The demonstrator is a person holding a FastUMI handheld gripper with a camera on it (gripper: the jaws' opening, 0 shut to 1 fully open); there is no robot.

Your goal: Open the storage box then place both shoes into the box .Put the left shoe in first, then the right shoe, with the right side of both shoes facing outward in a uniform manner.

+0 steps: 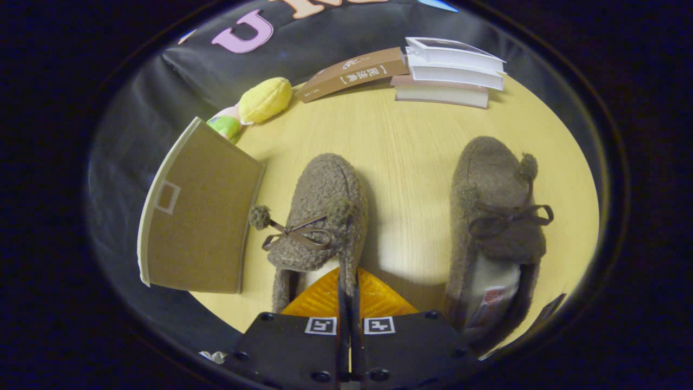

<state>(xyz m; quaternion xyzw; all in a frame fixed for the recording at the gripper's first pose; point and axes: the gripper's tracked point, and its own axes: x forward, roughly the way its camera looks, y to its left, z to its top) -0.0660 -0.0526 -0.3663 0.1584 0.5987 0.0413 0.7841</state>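
My gripper (348, 287) is shut on the right side wall of a fuzzy brown shoe (319, 216). The thin wall is pinched between the two orange fingers (319, 300) near the shoe's opening. The toe points away from me, and a ribbon bow with a pompom sits on top. I cannot tell whether this shoe rests on the table or is lifted. The matching second shoe (498, 216) lies on the yellow table (411, 157) to the right of the fingers, toe pointing away. The brown storage box (200, 216) stands just left of the held shoe, its cream-edged lid face towards me.
A stack of books (449, 70) and a brown book (352, 73) lie at the table's far edge. A yellow plush toy (265, 100) and a green one (224, 125) sit behind the box. Bare table shows between the two shoes.
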